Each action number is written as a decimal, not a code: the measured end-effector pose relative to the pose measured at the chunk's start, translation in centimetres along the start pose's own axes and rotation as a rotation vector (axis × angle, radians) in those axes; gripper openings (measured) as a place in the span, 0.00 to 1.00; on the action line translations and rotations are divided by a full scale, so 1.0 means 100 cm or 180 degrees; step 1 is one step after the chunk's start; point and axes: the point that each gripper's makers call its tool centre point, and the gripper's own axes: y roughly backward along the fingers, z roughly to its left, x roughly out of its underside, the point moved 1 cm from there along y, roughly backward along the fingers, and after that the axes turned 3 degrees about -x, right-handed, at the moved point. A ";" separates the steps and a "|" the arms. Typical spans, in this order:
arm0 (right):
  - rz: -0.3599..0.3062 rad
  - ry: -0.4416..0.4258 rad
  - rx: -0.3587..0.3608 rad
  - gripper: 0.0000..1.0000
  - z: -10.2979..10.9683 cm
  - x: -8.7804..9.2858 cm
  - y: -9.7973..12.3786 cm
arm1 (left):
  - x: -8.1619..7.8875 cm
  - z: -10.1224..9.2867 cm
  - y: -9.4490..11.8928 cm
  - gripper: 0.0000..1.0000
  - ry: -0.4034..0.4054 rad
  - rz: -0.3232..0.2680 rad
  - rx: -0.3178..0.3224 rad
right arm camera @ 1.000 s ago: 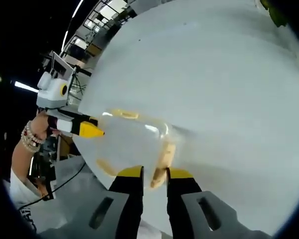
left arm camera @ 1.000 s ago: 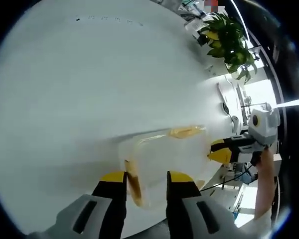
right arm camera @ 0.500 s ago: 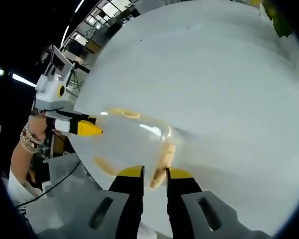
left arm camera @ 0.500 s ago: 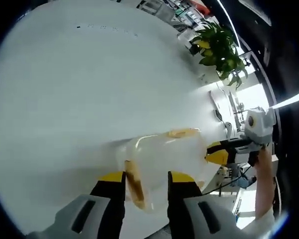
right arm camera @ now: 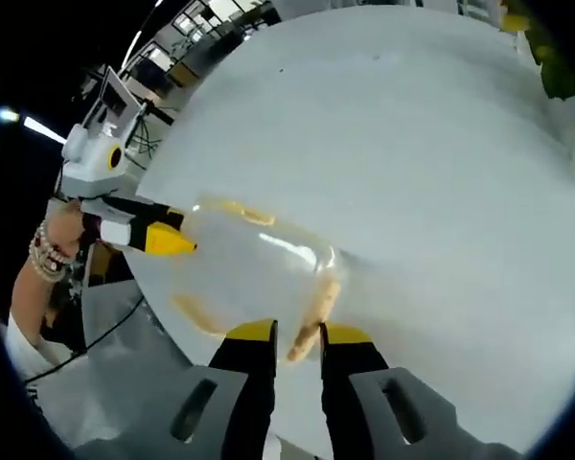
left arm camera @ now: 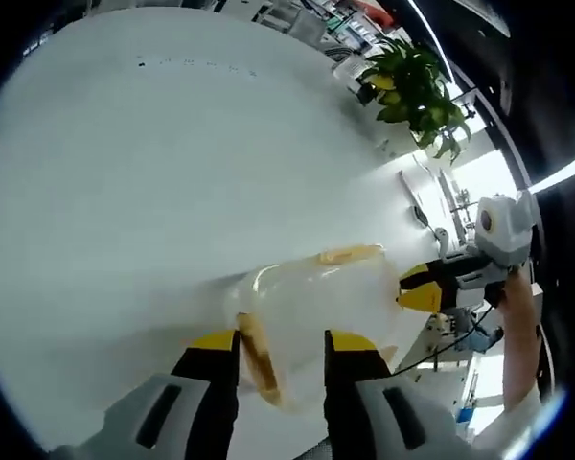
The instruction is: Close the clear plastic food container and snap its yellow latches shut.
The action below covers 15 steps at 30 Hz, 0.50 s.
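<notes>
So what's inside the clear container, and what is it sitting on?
Nothing shows through the clear plastic container; the contents look empty, though glare blurs parts. It rests on the white table. Yellow latches sit at its edges. The table patch beneath shows only hazily through the plastic.

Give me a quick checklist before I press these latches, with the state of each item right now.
1. Lid seated on the clear plastic food container: cannot tell, the plastic is too blurred.
2. Left gripper lined up on a yellow latch: ok, the latch sits between its jaws.
3. Right gripper lined up on the opposite latch: ok, that latch sits between its jaws.
4. Latches snapped shut: cannot tell.
5. Container resting on the white table: ok.
6. Potted plant clear of the work: ok, it stands far off.
</notes>
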 end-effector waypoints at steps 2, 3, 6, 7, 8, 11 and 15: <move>0.0023 0.0089 0.0041 0.14 0.001 0.000 0.001 | -0.002 0.000 0.001 0.29 -0.0128 -0.0035 -0.0041; 0.0028 0.0121 0.0067 0.14 0.002 0.000 0.001 | -0.005 0.001 0.002 0.29 -0.0278 -0.0083 -0.0079; 0.0049 0.0135 0.0126 0.14 0.002 0.000 0.001 | -0.001 -0.003 0.002 0.32 -0.0472 -0.0055 -0.0072; 0.0060 0.0174 0.0143 0.14 0.002 0.000 0.001 | 0.000 -0.003 0.003 0.32 -0.0488 -0.0056 -0.0069; 0.0068 0.0230 0.0164 0.14 0.002 0.000 0.001 | -0.001 -0.004 0.003 0.33 -0.0485 -0.0075 -0.0070; 0.0061 0.0276 0.0198 0.14 0.003 0.000 0.002 | -0.008 -0.002 0.010 0.33 -0.0545 -0.0150 -0.0048; -0.0034 0.0475 0.0233 0.14 0.006 -0.007 0.010 | -0.021 -0.001 0.022 0.36 -0.0879 -0.0264 -0.0106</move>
